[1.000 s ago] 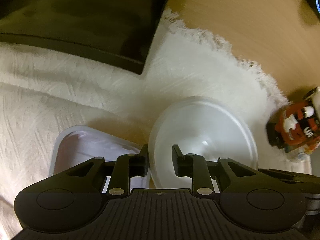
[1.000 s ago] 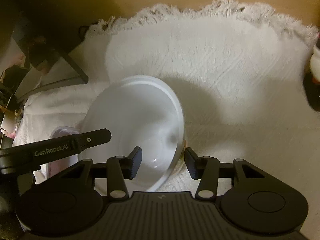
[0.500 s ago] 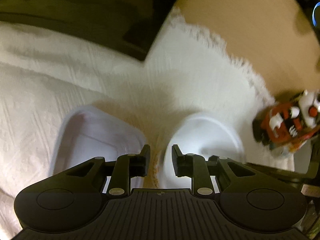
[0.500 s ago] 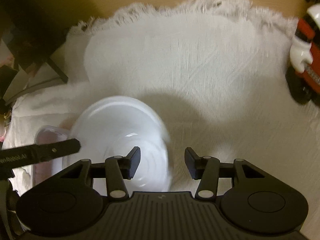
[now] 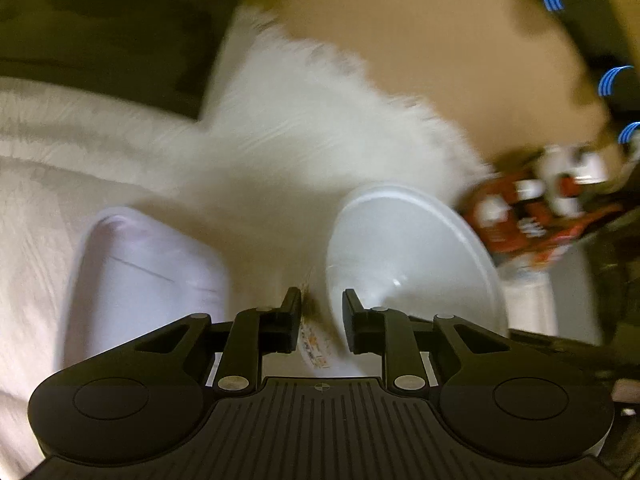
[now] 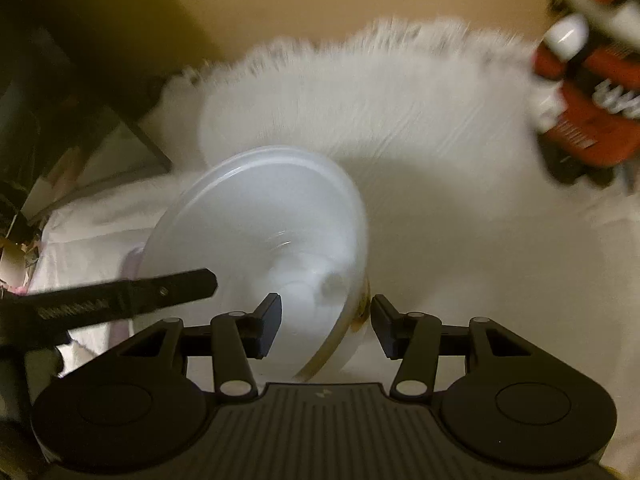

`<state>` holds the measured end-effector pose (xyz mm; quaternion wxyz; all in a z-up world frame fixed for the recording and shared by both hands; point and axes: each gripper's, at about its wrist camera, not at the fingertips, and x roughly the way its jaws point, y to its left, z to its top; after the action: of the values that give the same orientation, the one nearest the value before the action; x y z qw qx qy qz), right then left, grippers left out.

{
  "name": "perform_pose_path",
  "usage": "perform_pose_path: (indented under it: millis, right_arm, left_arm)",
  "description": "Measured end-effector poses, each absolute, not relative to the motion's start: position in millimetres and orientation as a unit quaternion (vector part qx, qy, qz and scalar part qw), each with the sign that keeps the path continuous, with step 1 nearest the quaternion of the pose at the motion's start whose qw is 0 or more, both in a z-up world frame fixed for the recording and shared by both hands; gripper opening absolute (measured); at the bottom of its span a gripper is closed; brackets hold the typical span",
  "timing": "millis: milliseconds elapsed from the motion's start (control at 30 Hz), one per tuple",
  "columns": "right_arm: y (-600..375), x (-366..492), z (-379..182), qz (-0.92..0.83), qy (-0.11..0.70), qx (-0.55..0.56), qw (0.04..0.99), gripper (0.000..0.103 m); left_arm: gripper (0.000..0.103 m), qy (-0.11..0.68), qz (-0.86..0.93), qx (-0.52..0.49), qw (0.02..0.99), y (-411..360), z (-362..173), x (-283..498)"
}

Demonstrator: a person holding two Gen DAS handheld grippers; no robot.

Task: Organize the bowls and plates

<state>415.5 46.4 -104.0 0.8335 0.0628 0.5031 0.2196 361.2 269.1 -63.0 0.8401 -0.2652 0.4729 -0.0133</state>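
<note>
A white bowl (image 5: 408,256) with a yellow-brown pattern on its outside hangs tilted above the white cloth and casts a shadow on it. My left gripper (image 5: 320,312) is shut on the bowl's left wall, one finger inside and one outside. My right gripper (image 6: 324,316) straddles the opposite rim of the bowl (image 6: 260,220). Its jaws are opening: the inner finger stands off the wall and the outer finger is close beside it. The left gripper's finger (image 6: 120,296) shows as a black bar at the bowl's left. A lavender rectangular plate (image 5: 140,272) lies on the cloth left of the bowl.
A white fringed cloth (image 5: 300,140) covers part of a tan wooden table (image 5: 440,40). A red, white and black packet (image 6: 588,92) lies at the cloth's right edge. A dark framed object (image 6: 100,140) stands at the far left.
Both grippers have risen and the bowl has come up with them, tilting more. The red packet has slid into the right wrist view. The right jaws stand a little wider.
</note>
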Motion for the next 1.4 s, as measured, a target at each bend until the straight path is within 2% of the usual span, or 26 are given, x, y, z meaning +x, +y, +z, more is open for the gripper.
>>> perform_pose_path:
  millis: [133, 300, 433, 633, 867, 1100, 1400]
  right_arm:
    - [4.0, 379.3, -66.5, 0.240, 0.471, 0.060, 0.847, 0.051]
    - [-52.7, 328.7, -39.5, 0.250, 0.447, 0.043, 0.858, 0.053]
    - [-95.9, 297.7, -37.5, 0.266, 0.449, 0.031, 0.852, 0.054]
    - [-135.7, 273.4, -61.1, 0.275, 0.459, 0.019, 0.845, 0.055]
    - [-144.3, 261.8, -90.6, 0.280, 0.455, 0.005, 0.845, 0.055]
    - [-143.2, 251.8, -89.8, 0.267, 0.435, 0.004, 0.860, 0.055]
    - [-145.7, 245.6, -75.2, 0.252, 0.414, 0.016, 0.875, 0.067]
  left_arm:
    - [0.024, 0.455, -0.027, -0.255, 0.853, 226.5, -27.6, 334.0]
    - [0.025, 0.465, -0.038, -0.241, 0.851, 151.7, -8.3, 295.9]
    - [0.025, 0.468, -0.036, -0.218, 0.856, 100.3, -2.5, 265.8]
    - [0.024, 0.494, -0.014, -0.216, 0.842, 47.5, -31.0, 237.5]
    - [0.021, 0.513, 0.019, -0.238, 0.824, 41.3, -67.4, 227.7]
    - [0.021, 0.498, 0.007, -0.204, 0.843, 37.6, -55.4, 225.2]
    - [0.022, 0.467, -0.027, -0.201, 0.861, 44.1, -34.9, 209.4]
